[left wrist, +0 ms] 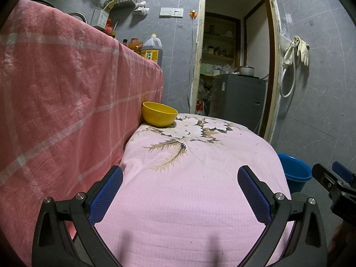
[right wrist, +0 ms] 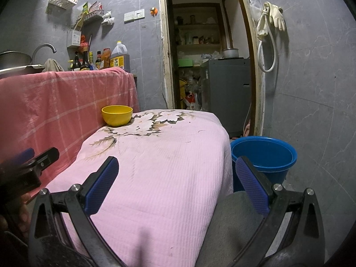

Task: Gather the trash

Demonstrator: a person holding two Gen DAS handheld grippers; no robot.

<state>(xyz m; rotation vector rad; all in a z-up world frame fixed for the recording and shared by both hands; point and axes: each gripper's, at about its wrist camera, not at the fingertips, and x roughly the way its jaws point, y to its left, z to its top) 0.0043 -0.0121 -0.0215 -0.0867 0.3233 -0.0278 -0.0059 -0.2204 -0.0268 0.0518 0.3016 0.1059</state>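
A yellow bowl sits at the far left corner of a table under a pink flowered cloth. A blue bucket stands on the floor to the table's right. My left gripper hovers open over the near part of the cloth, nothing between its blue pads. My right gripper is open too, over the table's near right edge, with one finger in front of the bucket. Each gripper shows at the edge of the other's view. No loose trash is visible on the cloth.
A counter draped in a pink checked cloth rises along the table's left, with bottles and an oil jug on top. Ahead, a doorway opens onto a grey appliance. Rubber gloves hang on the right wall.
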